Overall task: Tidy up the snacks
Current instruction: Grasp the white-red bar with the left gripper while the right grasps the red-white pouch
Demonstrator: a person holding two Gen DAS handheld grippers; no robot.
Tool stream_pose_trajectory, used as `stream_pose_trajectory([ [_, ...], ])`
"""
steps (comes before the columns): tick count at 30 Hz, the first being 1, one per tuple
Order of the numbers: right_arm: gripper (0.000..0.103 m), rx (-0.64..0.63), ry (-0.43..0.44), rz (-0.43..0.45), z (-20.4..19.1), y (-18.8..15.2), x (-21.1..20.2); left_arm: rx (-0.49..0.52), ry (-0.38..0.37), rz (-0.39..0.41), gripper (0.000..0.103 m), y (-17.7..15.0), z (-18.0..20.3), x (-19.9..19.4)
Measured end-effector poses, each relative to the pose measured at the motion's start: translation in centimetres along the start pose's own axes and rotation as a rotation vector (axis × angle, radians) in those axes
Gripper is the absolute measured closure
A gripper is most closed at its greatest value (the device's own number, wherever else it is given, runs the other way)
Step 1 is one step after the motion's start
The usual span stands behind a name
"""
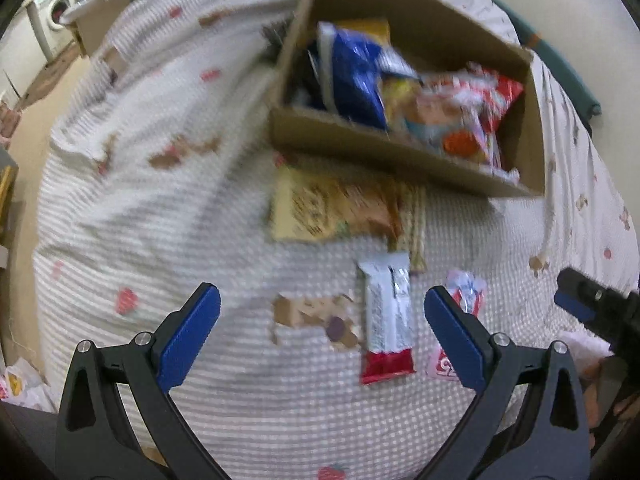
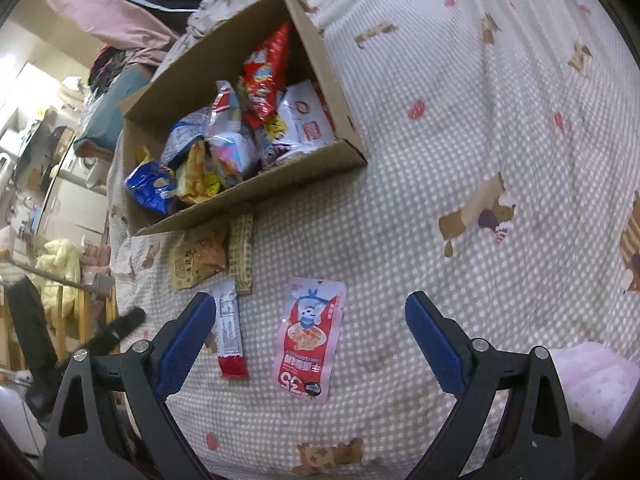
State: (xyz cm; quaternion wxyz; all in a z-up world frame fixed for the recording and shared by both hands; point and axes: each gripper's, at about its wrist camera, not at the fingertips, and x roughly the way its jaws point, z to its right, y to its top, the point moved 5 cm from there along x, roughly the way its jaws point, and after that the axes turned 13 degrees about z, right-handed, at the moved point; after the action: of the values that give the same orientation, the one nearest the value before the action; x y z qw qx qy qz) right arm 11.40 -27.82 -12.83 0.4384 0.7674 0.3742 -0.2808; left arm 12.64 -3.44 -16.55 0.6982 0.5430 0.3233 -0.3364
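Observation:
A cardboard box [image 1: 400, 160] [image 2: 256, 196] holding several snack bags sits on the checked bedspread. In front of it lie a tan snack bag [image 1: 328, 208] [image 2: 196, 260], a checked wafer pack [image 1: 414, 224] [image 2: 241, 256], a white and red bar [image 1: 387, 320] [image 2: 230, 332] and a pink sachet [image 1: 466, 296] [image 2: 310, 340]. My left gripper [image 1: 322, 332] is open and empty above the bar. My right gripper [image 2: 310, 340] is open and empty over the pink sachet, and shows at the right edge of the left wrist view [image 1: 576, 300].
The bedspread [image 2: 480, 140] runs wide to the right of the box. A pink cloth [image 2: 596, 384] lies at the lower right. The bed's edge drops at the left to a floor [image 1: 36, 120] with a washing machine [image 1: 52, 16] and clutter [image 2: 60, 264].

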Motion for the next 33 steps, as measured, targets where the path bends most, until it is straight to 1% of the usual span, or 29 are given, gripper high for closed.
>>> stream_pose_trajectory([
  [1,0.005,0.003,-0.004,-0.003,0.2,0.0,0.1,-0.001,-0.013,-0.016,0.004,-0.5,0.5,0.6],
  [3,0.005,0.009,-0.011,-0.005,0.4,0.2,0.3,0.022,-0.038,-0.068,0.013,-1.6,1.9,2.4],
  [5,0.005,0.017,-0.017,-0.004,0.8,0.3,0.3,0.046,-0.058,-0.112,0.019,-2.4,3.1,3.7],
  [7,0.005,0.018,-0.024,-0.003,1.0,0.3,0.3,0.071,-0.070,-0.129,0.022,-3.1,4.0,4.6],
  [8,0.005,0.016,-0.027,-0.004,1.2,0.3,0.3,0.087,-0.070,-0.134,0.026,-3.4,4.4,5.0],
  [9,0.005,0.015,-0.032,-0.006,1.3,0.3,0.3,0.103,-0.073,-0.141,0.033,-3.6,4.7,5.3],
  [10,0.005,0.018,-0.034,-0.009,1.4,0.2,0.3,0.121,-0.078,-0.154,0.036,-3.9,5.1,5.7],
  [11,0.005,0.022,-0.035,-0.012,1.5,0.2,0.4,0.140,-0.070,-0.154,0.040,-4.1,5.3,5.8],
  [12,0.005,0.025,-0.034,-0.016,1.5,0.2,0.5,0.161,-0.051,-0.146,0.047,-4.1,5.4,5.9],
  [13,0.005,0.025,-0.033,-0.019,1.5,0.3,0.5,0.187,-0.029,-0.143,0.052,-4.2,5.4,6.0],
  [15,0.005,0.020,-0.032,-0.019,1.4,0.4,0.7,0.204,-0.012,-0.145,0.072,-4.3,5.6,6.3],
  [19,0.005,0.007,-0.022,-0.026,0.7,0.5,1.0,0.191,-0.013,-0.144,0.073,-3.9,5.4,6.1],
  [21,0.005,-0.001,-0.020,-0.030,0.4,0.4,1.2,0.198,0.003,-0.142,0.074,-4.0,5.1,5.7],
  [26,0.005,-0.011,-0.013,-0.035,-0.3,0.2,1.5,0.192,0.020,-0.125,0.074,-4.4,4.2,3.4],
  [28,0.005,-0.013,-0.012,-0.035,-0.5,0.1,1.5,0.181,0.030,-0.105,0.074,-4.2,3.6,2.3],
  [30,0.005,-0.009,-0.009,-0.042,-0.6,-0.1,1.7,0.176,0.062,-0.069,0.074,-3.8,3.1,1.2],
  [33,0.005,0.004,0.001,-0.085,-0.7,-0.9,2.5,0.143,0.081,-0.041,0.074,-3.2,2.1,0.1],
])
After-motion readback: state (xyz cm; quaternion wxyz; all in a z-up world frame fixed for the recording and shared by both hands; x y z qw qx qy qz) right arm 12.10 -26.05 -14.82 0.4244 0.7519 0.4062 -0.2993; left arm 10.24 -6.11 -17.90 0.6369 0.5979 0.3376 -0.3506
